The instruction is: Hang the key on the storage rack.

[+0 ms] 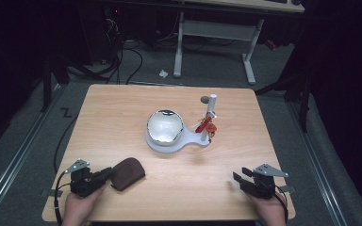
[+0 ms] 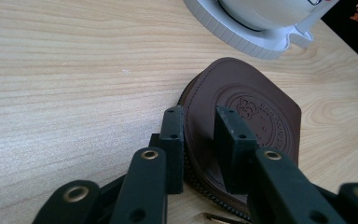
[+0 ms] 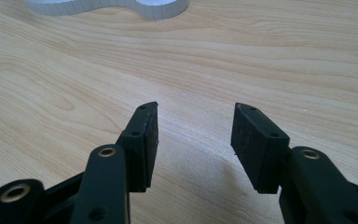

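On the table point(image 1: 122, 101), a pouch point(image 1: 127, 173) lies near the front left, just beside the left gripper point(image 1: 107, 175); a bowl point(image 1: 165, 125) on its stand point(image 1: 194, 140) sits behind, mid-table; the right gripper point(image 1: 242, 179) front right

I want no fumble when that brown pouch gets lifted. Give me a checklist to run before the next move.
1. Left tongs on the pouch: ok, its near edge sits between the jaws.
2. Firm grip: cannot tell; a gap shows between the jaws, and whether the pads press is unclear.
3. Pouch flat on the table: ok.
4. Pouch clear of the white stand: ok, apart.
5. Right tongs free: ok, open, nothing between the jaws.
6. Right tongs away from the pouch: ok, they sit at the other near corner.
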`<move>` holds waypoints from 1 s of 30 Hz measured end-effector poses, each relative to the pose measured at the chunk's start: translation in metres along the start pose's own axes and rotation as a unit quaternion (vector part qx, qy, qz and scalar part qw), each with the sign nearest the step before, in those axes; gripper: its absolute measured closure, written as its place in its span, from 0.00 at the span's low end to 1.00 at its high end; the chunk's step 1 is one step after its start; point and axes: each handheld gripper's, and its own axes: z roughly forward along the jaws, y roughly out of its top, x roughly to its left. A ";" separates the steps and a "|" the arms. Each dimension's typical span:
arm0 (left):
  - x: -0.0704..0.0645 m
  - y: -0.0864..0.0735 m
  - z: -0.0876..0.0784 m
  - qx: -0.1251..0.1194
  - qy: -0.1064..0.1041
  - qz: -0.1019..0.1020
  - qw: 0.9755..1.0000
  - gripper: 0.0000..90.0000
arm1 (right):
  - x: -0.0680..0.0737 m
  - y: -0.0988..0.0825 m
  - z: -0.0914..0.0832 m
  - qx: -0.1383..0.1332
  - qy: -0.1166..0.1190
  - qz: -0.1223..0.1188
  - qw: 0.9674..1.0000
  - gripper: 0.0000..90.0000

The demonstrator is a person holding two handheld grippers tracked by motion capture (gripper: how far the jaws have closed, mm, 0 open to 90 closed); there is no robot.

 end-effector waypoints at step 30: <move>-0.029 0.016 -0.027 -0.099 0.027 0.089 0.991 0.97 | -0.001 0.001 0.000 -0.007 -0.002 0.001 1.000 0.58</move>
